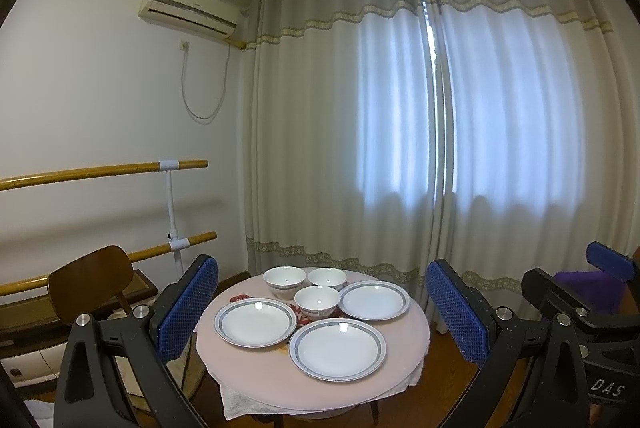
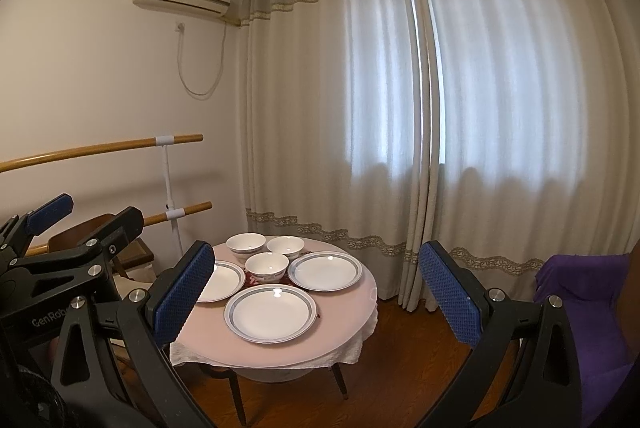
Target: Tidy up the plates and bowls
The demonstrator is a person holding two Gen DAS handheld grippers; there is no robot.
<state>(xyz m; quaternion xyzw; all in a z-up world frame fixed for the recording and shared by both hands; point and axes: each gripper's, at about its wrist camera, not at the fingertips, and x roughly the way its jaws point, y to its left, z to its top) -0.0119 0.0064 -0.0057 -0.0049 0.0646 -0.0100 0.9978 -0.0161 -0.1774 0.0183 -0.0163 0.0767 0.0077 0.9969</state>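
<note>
White plates and bowls lie singly across the round worktop, bowls toward its far edge; nothing is stacked yet. Left claw and right claw hover spread wide, holding nothing.

My left gripper had black, triangular-cutout finger arms with round silver screws at the pivots and blue, diamond-textured pads. My right gripper matched it: black frame, silver screws, blue knurled pads. White lettering read "DAS" on one body and "GenRob" on the other.
</note>
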